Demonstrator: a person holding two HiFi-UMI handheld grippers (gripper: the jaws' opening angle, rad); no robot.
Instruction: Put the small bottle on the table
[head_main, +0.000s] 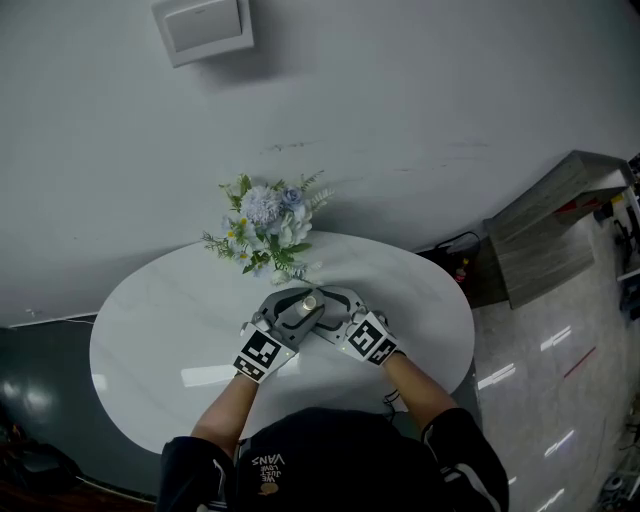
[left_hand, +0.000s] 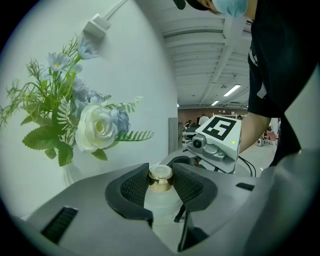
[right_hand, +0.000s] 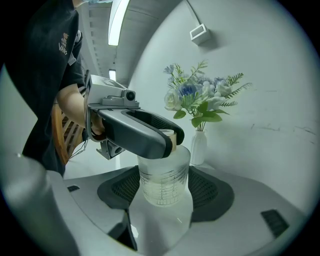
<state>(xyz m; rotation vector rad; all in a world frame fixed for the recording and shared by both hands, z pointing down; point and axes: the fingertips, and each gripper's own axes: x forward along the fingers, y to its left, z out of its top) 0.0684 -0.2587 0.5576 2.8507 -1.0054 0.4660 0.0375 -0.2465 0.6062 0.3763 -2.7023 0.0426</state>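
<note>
A round white table (head_main: 160, 340) carries flowers (head_main: 265, 225) at its far edge. Near the middle, the small bottle (head_main: 304, 308) is gripped twice: left gripper (left_hand: 161, 182) pinching its gold cap, right gripper (right_hand: 165, 192) closed around the frosted body. It may not yet be resting on the table, and releasing remains.

Office-like hall: ceiling strip lights (left_hand: 231, 91), glossy tiled floor (head_main: 540, 370).

One small bottle (head_main: 304, 309), two tongs (left_hand: 161, 181) (right_hand: 163, 192), one flower vase (head_main: 266, 226), one round table (head_main: 150, 340).
</note>
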